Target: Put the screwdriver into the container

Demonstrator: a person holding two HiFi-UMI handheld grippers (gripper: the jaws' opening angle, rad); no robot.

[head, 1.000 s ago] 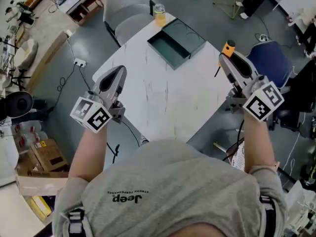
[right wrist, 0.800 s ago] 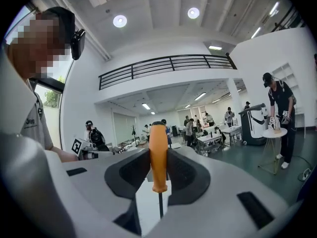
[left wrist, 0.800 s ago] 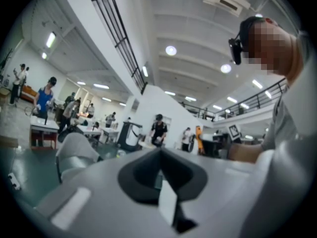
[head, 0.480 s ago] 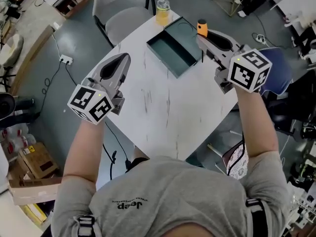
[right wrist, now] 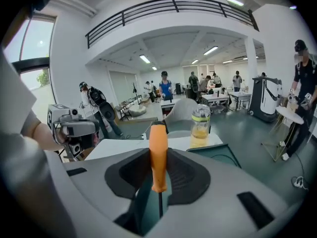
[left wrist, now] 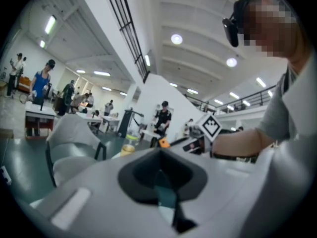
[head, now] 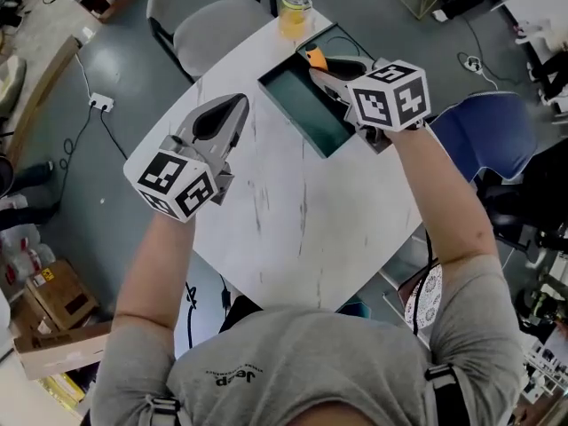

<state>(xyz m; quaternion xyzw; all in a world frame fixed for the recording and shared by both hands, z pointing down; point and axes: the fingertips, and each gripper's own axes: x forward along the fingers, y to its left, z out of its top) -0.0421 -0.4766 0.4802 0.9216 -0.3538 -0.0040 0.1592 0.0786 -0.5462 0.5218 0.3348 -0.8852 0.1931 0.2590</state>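
The screwdriver [right wrist: 158, 150] has a smooth, faintly glossy orange plastic handle and a thin dark metal shaft. The right gripper [head: 321, 67] and the left gripper [head: 238, 106] both have matt grey plastic shells, and the right one's black pads look ribbed. The container [head: 297, 105] is dark green with a dull, smooth finish. The white table [head: 284, 211] is smooth and faintly scuffed. The far bottle [head: 295, 3] is clear plastic. The shirt [head: 302, 371] is grey cloth.

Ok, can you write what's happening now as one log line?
right gripper: shut on screwdriver, over container | left gripper: empty, over table | screwdriver not yet in container
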